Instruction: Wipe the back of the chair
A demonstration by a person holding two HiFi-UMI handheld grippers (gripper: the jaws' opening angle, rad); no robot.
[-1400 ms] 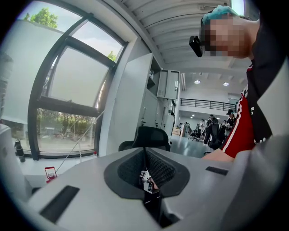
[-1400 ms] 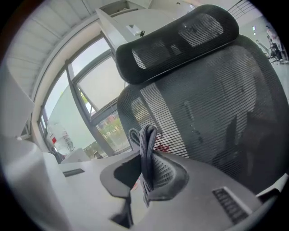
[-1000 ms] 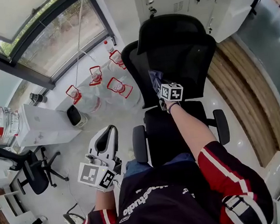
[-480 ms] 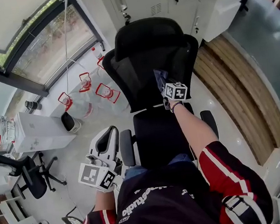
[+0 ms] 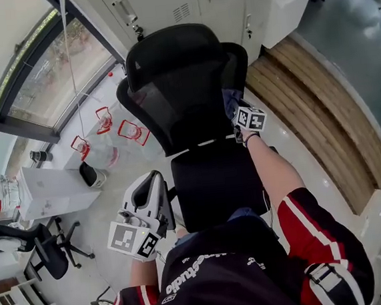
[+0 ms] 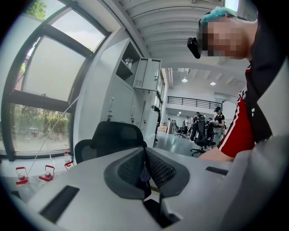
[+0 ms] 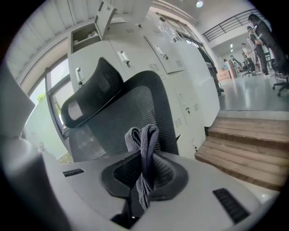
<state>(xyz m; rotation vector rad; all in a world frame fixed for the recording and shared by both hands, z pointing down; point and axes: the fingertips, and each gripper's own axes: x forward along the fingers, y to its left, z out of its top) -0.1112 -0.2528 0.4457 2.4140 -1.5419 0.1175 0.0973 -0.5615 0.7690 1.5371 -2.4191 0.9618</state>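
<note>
A black mesh office chair stands in front of me, its backrest (image 5: 176, 106) under a curved headrest (image 5: 167, 50). My right gripper (image 5: 235, 108) is shut on a folded grey cloth (image 5: 231, 99) at the backrest's right edge, low down near the seat (image 5: 213, 180). In the right gripper view the cloth (image 7: 143, 144) sticks up between the closed jaws of the right gripper (image 7: 143, 170), with the mesh backrest (image 7: 131, 113) just behind. My left gripper (image 5: 154, 180) hangs low at my left side, away from the chair. The left gripper (image 6: 145, 169) is shut and holds nothing.
White lockers (image 5: 183, 2) stand behind the chair. Wooden steps (image 5: 314, 116) run along the right. Water jugs with red handles (image 5: 118, 132) sit on the floor under the window, by a white box (image 5: 53, 188). Another black chair (image 5: 46, 253) is at the far left.
The right gripper with the cloth has moved from the middle of the backrest to its right edge. The view has shifted, so the chair now sits further left. The left gripper has stayed put.
</note>
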